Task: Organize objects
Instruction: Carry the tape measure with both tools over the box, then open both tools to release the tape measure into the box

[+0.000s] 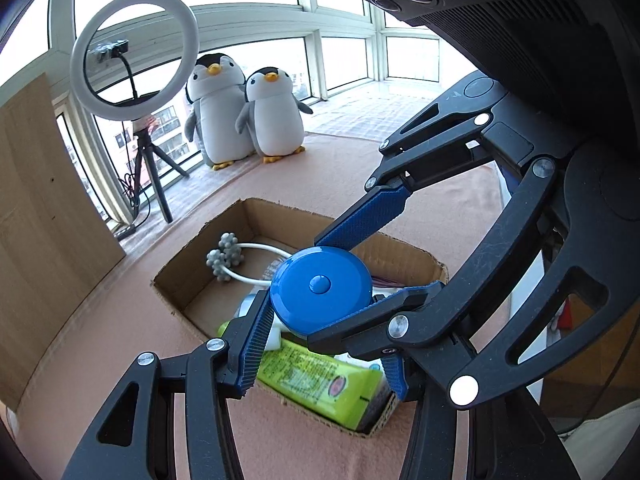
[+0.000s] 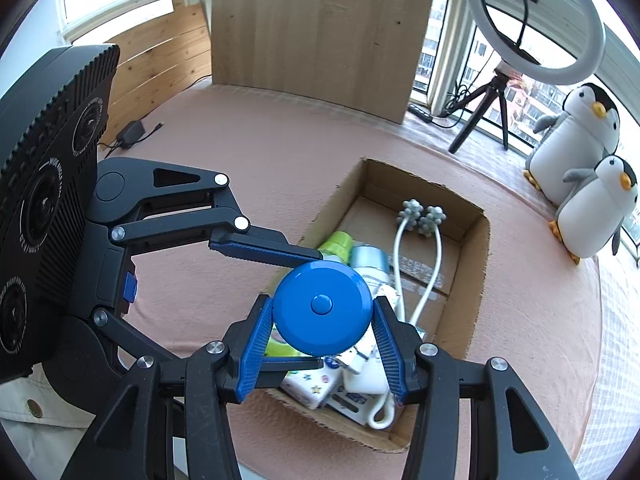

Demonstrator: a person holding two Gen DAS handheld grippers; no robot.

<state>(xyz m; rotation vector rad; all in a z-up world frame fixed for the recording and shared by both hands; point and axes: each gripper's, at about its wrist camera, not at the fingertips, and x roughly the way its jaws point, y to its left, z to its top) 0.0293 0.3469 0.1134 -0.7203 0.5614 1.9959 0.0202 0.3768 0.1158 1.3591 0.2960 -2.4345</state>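
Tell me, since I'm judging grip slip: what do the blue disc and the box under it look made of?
The blue disc looks like hard glossy plastic: smooth, with window glints and a moulded centre button. The box looks like plain brown corrugated cardboard: matte, with ragged, fluted cut edges. Both right tongs and left tongs press the disc with ribbed blue pads.

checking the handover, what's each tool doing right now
Left tool: seemingly closed on the round blue plastic disc.
Right tool: closed on the same disc.
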